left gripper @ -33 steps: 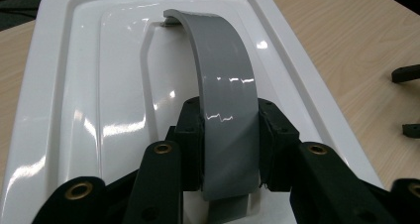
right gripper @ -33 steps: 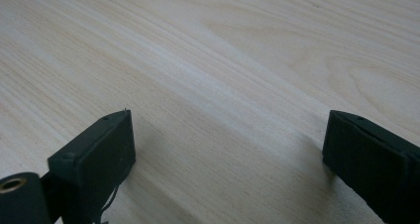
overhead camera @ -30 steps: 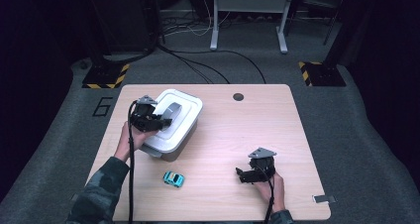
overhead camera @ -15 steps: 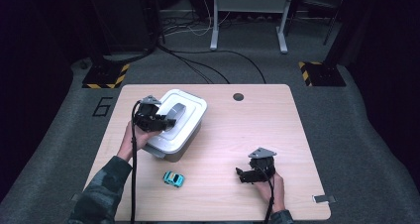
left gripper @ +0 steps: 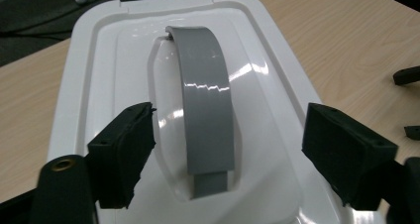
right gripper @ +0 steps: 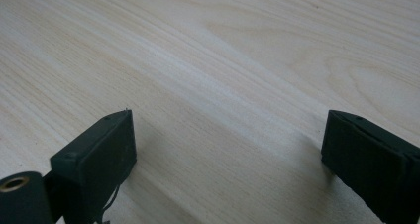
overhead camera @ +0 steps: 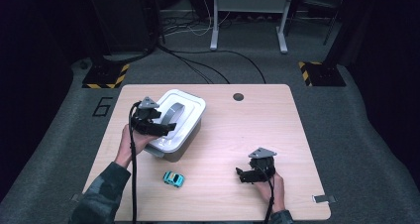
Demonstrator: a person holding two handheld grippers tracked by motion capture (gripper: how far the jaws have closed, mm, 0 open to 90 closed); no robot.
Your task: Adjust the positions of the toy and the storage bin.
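Note:
A white lidded box (overhead camera: 184, 116) with a grey strap handle (left gripper: 205, 90) stands at the table's left. My left gripper (overhead camera: 167, 128) hovers over the near end of the lid. In the left gripper view the left gripper (left gripper: 230, 116) has its jaws on either side of the handle, well apart from it. They have just been opening and press on nothing. My right gripper (overhead camera: 241, 175) rests low over bare wood at the front right. It is open, and the right gripper (right gripper: 228, 122) has nothing between its jaws.
A small turquoise toy car (overhead camera: 173, 179) sits on the wooden table (overhead camera: 257, 130) in front of the box. A dark round hole (overhead camera: 238, 96) marks the table's far edge. Cables and desk legs lie on the grey floor beyond.
The left gripper's jaws have opened off the grey handle and the hand has drawn back a little. The box sits slightly further right than a second ago. The right hand has stayed still.

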